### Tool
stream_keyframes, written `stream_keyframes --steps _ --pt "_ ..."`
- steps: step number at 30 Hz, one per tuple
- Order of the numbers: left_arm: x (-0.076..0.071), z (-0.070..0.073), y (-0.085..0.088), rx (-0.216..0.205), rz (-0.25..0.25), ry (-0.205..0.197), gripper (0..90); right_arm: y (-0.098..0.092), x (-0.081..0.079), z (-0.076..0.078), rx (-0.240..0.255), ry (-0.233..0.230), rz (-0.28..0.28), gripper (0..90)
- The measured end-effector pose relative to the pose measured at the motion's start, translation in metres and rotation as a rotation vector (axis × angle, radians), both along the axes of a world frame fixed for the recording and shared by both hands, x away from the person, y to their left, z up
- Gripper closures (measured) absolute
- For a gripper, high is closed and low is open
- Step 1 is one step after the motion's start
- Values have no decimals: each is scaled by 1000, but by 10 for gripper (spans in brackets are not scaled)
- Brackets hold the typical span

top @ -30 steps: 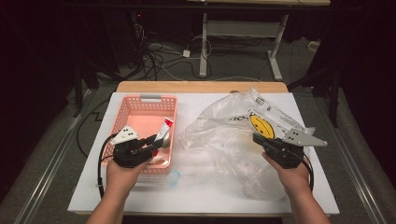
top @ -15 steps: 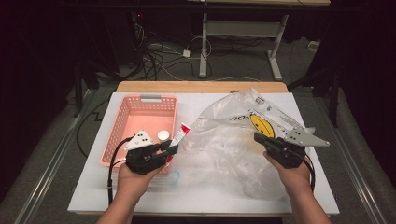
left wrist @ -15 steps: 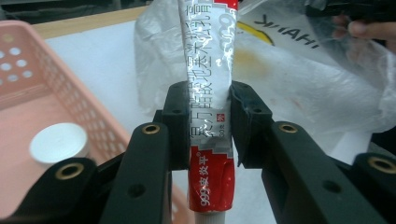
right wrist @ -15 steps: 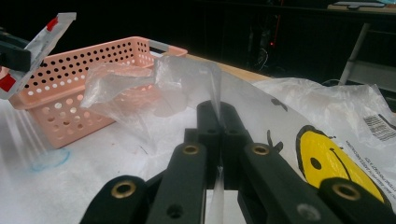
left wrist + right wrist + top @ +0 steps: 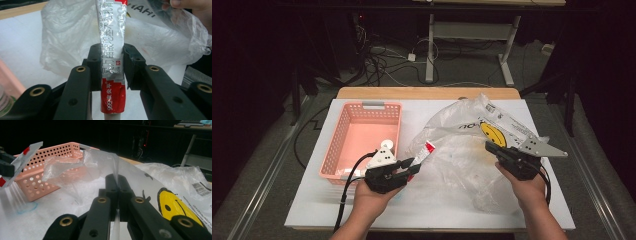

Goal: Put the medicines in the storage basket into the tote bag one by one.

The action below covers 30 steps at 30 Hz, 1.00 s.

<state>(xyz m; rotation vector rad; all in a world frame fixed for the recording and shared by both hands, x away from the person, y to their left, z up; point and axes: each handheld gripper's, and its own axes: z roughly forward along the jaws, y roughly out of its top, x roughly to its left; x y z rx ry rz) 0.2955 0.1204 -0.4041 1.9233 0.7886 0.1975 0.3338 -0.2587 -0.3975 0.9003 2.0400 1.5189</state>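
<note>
A white table top is seen from above, and bare room is left along its near edge at 6 o'clock and at its far corner at 11 o'clock. One pink plastic basket with holes in its walls is set at 9 o'clock, close to the left edge of the table. One big clear plastic bag with a yellow smiley face is spread from the middle out to 3 o'clock, almost to the right edge.

Two grippers are counted, one in each hand. The left gripper is held at 7 o'clock, just past the basket's near right corner. One flat silver and red tube with printed writing is pinched between its jaws. The tube is pointed toward the bag, and its far end is right at the bag's crinkled edge. The tube is shiny, and red at the squeezed end and at its far tip.

The right gripper is held at 4 o'clock. Its jaws are squeezed tight on a thin fold of the bag, which is lifted off the table.
</note>
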Motion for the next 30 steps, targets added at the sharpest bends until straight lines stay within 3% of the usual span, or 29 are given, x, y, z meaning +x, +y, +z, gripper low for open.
stream_keyframes --steps 8,10,14,21,30 --pt "-2 -5 -16 12 -32 -1 686 2 0 1 -1 -11 -4 900" --pt "0 -4 -20 20 -36 -14 686 2 0 1 -5 -13 -6 900" --pt "4 -3 -28 0 -33 -11 686 5 1 0 -4 -11 -1 900" --pt "12 -8 -48 2 -52 -5 686 6 2 1 4 -13 -2 900" --pt "27 -14 -72 21 -53 -1 686 11 4 3 17 -20 -2 900"
